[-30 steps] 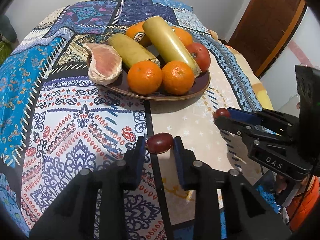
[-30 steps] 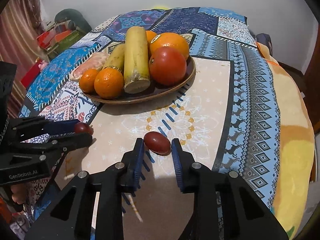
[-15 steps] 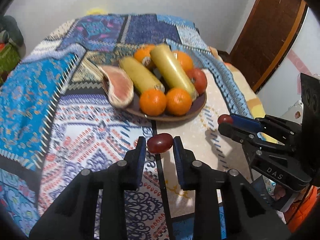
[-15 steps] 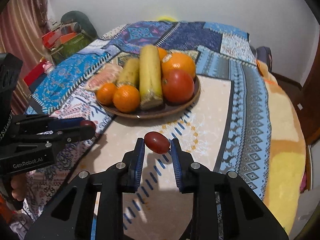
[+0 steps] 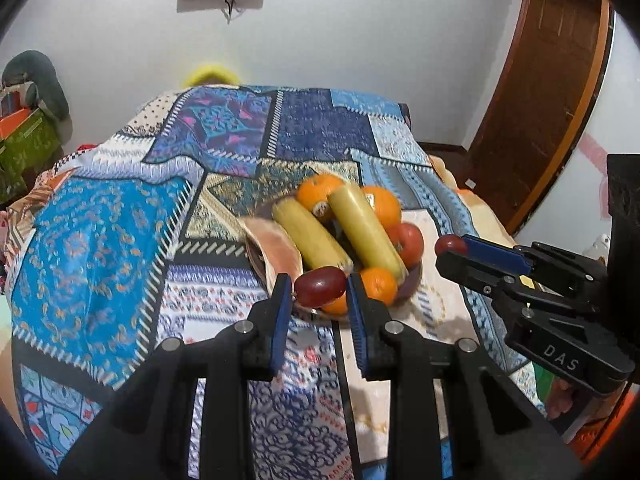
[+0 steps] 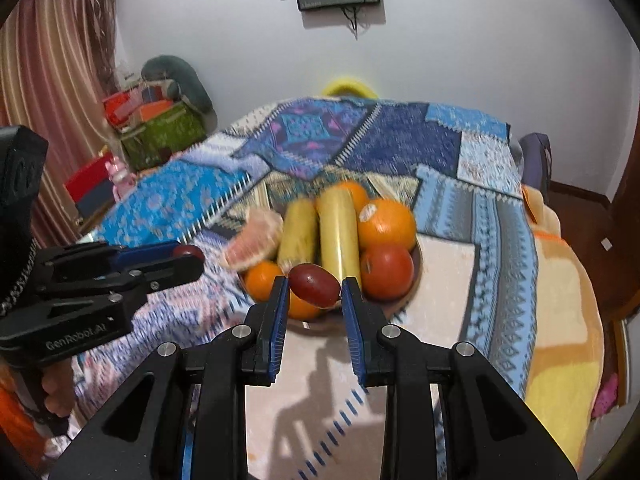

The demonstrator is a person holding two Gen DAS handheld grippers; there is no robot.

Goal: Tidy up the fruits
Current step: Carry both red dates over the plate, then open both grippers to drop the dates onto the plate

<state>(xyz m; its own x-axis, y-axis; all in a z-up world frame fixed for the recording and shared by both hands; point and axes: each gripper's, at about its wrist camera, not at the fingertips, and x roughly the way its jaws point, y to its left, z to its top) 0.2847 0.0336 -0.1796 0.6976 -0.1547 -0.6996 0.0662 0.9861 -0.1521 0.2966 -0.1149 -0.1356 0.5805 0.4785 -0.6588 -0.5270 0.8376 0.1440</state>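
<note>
A dark red grape [image 5: 320,286] is clamped between the blue pads of the left gripper [image 5: 319,294], raised above the patterned blanket [image 5: 96,248]. A second red grape [image 6: 315,284] is pinched by the right gripper [image 6: 314,296]. Just beyond both, a brown plate [image 6: 417,258] is seen, somewhat blurred, bearing oranges, bananas, a tomato and what appears to be a grapefruit slice [image 6: 254,246].

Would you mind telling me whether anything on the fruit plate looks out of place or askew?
The pink grapefruit wedge leans over the plate's left rim rather than lying inside it. The bananas, oranges and tomato sit piled but contained; nothing looks spilled.
</note>
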